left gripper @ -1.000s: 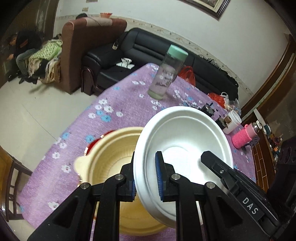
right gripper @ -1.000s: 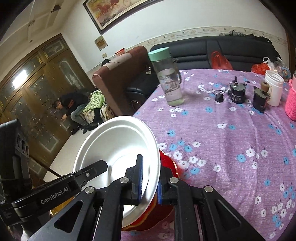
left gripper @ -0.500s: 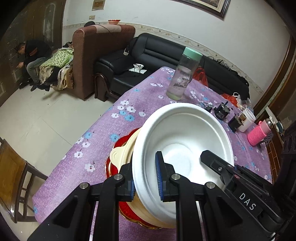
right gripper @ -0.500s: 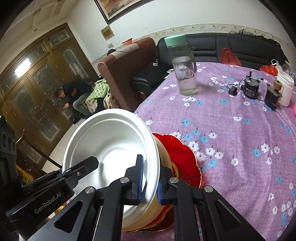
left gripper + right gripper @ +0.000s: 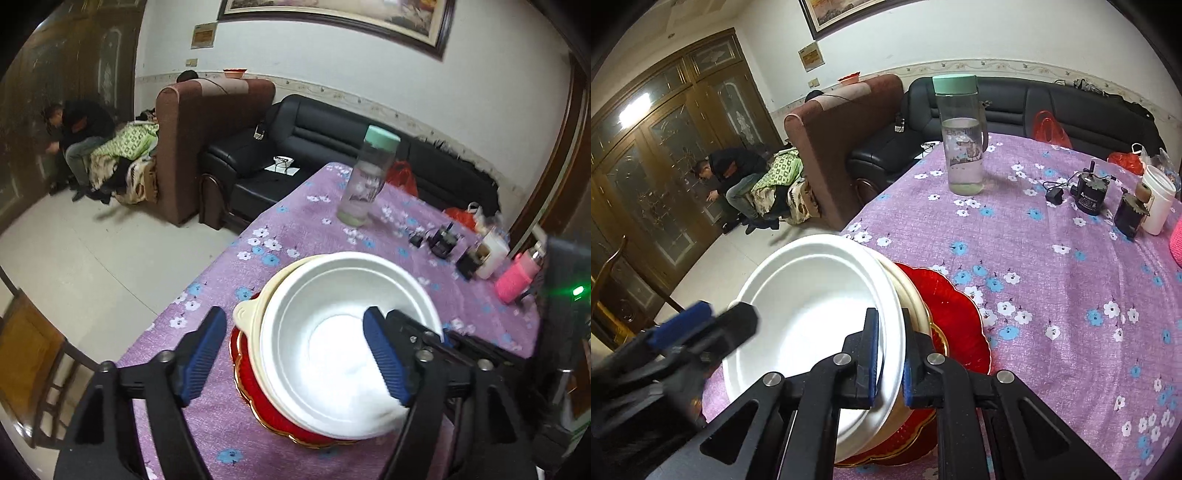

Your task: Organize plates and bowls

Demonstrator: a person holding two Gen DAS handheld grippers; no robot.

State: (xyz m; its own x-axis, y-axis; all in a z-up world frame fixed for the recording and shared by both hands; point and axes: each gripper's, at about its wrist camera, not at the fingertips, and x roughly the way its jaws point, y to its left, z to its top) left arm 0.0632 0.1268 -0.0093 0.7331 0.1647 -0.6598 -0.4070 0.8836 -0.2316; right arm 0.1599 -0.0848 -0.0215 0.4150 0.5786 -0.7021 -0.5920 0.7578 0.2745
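A white bowl [image 5: 332, 354] [image 5: 812, 314] sits tilted inside a cream bowl [image 5: 255, 314] [image 5: 914, 295], which rests on a red plate [image 5: 255, 384] [image 5: 956, 306] near the table's left edge. My left gripper [image 5: 295, 354] is opening. Its left pad stands clear outside the stack and its right pad hangs over the white bowl's inside, neither pressing on it. My right gripper [image 5: 888, 356] is shut on the white bowl's near rim. A blurred finger of the left gripper [image 5: 683, 323] shows at the bowl's far side.
The purple flowered tablecloth [image 5: 1052, 280] carries a water bottle with a green lid [image 5: 365, 177] [image 5: 962, 136], small black gadgets [image 5: 1089, 195], a white cup [image 5: 1158, 199] and a pink bottle [image 5: 515, 277]. A wooden chair [image 5: 29, 350] stands by the table. A person sits beyond the sofas.
Both grippers brought the white bowl over and set it into the cream bowl on the red plate. The left gripper then let go of the rim and spread wide.
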